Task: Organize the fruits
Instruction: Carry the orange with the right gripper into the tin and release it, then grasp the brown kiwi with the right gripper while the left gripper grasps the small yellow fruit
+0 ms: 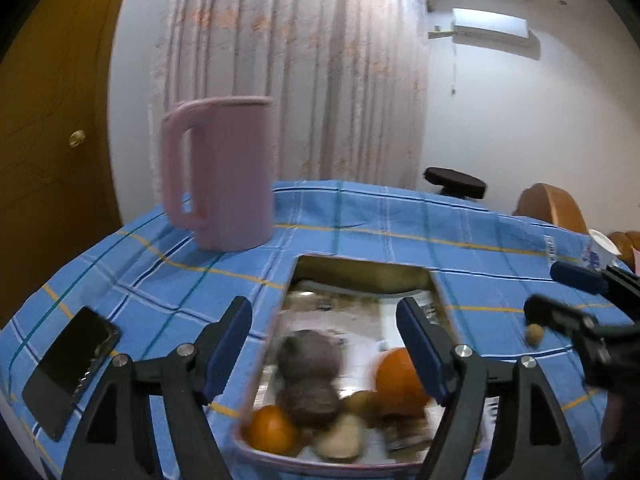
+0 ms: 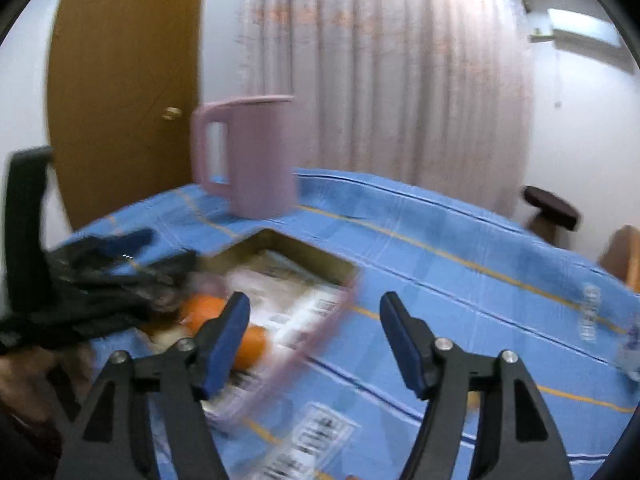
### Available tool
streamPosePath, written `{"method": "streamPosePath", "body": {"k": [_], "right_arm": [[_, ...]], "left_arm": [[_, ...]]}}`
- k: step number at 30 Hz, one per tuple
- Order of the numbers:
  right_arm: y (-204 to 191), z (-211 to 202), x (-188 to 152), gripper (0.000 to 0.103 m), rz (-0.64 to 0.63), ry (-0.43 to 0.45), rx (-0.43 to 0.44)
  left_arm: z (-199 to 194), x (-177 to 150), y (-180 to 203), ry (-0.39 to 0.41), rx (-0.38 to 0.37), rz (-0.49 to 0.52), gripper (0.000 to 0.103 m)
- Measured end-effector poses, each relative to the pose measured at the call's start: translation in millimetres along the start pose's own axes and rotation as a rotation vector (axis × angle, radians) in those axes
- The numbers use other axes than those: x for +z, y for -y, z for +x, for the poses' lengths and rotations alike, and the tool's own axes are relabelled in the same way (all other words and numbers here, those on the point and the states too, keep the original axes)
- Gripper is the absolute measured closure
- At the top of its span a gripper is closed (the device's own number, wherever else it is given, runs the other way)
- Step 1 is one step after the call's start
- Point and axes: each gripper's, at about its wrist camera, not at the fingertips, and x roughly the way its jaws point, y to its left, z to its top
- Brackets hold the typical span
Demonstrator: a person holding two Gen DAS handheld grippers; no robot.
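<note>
Both empty — left hand-held gripper (image 1: 324,344) wide over the fruit tray (image 1: 280,456), right hand-held gripper (image 2: 314,340) wide beside it; next, I'd guess, grab the stray nut (image 1: 534,335).

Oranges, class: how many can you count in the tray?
2. A small orange sits at the tray's near left corner; a larger orange lies on its right side. Others may be hidden.

A pink jug (image 1: 218,172) stands at eleven o'clock on the blue checked cloth (image 1: 400,224); a black phone (image 1: 70,370) lies at eight.
</note>
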Motion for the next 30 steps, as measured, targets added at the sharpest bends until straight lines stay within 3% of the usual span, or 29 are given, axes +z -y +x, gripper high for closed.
{"method": "streamPosePath", "body": {"k": [6, 11, 15, 16, 19, 22, 30], "right_arm": [[86.4, 5.9, -22.6, 0.033, 0.165, -0.095, -0.208], [118.5, 22.9, -35.6, 0.033, 0.266, -0.163, -0.183], [123.3, 39.7, -40.2, 0.04, 0.3, -0.205, -0.14], [125.3, 41.4, -42.7, 0.043, 0.304, -0.215, -0.136], [127.4, 53.0, -50.7, 0.065, 0.327, -0.26, -0.081], [130.1, 48.1, -51.2, 0.076, 0.338, -0.236, -0.059], [138.7, 4.0, -64.3, 0.076, 0.344, -0.156, -0.153]], "left_arm": [[3.6, 1.1, 52.0, -0.013, -0.066, 0.083, 0.027], [12.8, 1.3, 85.4, -0.027, -0.093, 0.147, 0.027], [20.7, -0.9, 103.3, -0.047, -0.101, 0.18, 0.027], [22.5, -1.3, 107.3, -0.052, -0.11, 0.183, 0.027], [25.5, -2.8, 116.2, -0.058, -0.12, 0.199, 0.027], [27.7, -3.6, 126.0, -0.064, -0.134, 0.21, 0.027], [44.1, -9.9, 159.5, -0.124, -0.201, 0.239, 0.027]]}}
